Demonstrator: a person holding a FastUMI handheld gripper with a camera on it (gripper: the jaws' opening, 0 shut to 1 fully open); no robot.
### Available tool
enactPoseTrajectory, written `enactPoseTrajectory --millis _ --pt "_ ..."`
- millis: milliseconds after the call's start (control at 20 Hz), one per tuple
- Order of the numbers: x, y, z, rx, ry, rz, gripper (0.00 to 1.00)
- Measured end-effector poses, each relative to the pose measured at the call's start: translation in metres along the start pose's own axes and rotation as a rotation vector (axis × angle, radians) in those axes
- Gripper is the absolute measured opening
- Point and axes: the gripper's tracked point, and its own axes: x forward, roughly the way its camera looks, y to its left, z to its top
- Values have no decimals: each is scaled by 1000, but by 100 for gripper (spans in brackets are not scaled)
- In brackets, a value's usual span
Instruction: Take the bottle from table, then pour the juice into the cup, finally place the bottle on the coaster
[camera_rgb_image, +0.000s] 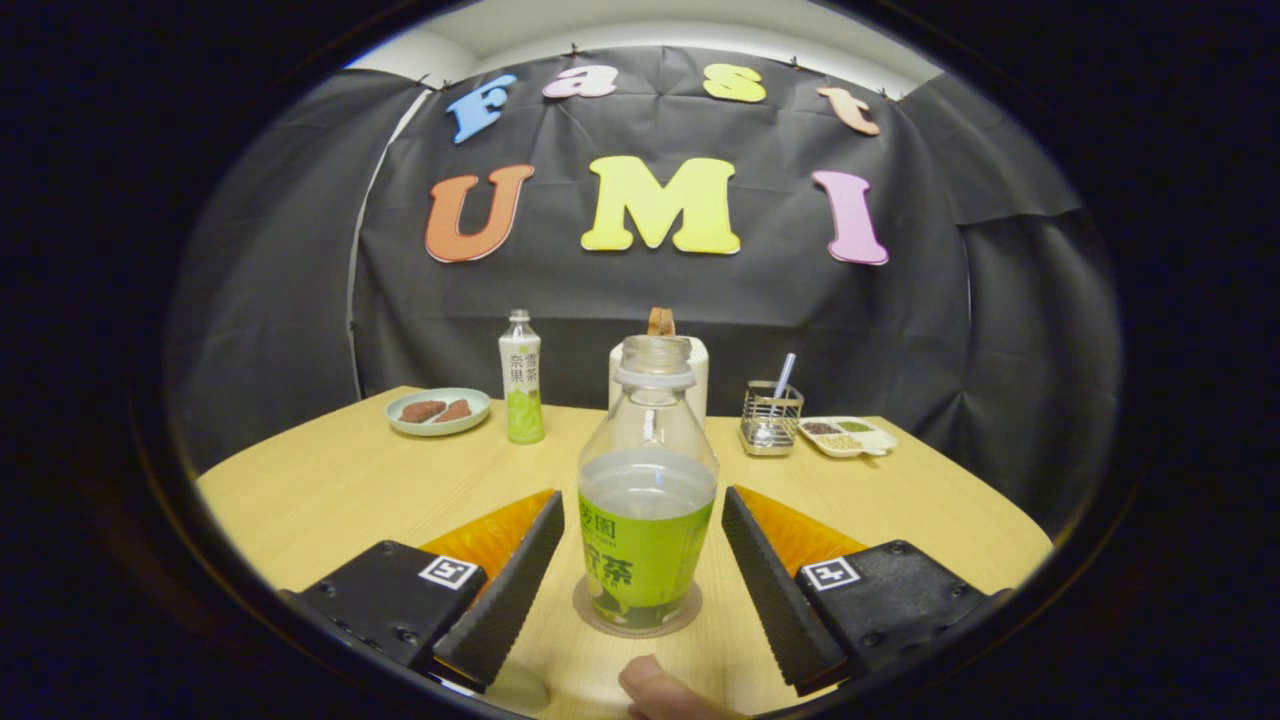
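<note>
An uncapped clear bottle (646, 500) with a green label stands upright on a round coaster (590, 612) on the wooden table. It holds some clear liquid, level just above the label. My gripper (640, 540) is open, one finger on each side of the bottle with a gap between each pad and the label. Beyond the bottle, partly hidden by its neck, stands a white cup-like container (696, 375) with a brown thing sticking out of its top.
At the back stand a second, capped bottle (521, 378), a light plate with brown food (438, 411), a wire holder with a utensil (770, 416) and a white divided dish (846, 436). A fingertip (655, 690) shows at the table's near edge.
</note>
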Motion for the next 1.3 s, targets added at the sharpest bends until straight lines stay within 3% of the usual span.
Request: enactPoseTrajectory --millis 350,650,1000,1300 --pt "-77 -12 26 15 -42 -33 100" --pt "-161 -49 53 -5 -96 -138 100" --pt "-241 -80 50 -36 -204 -127 100" --pt "-273 -98 14 8 -172 -74 100"
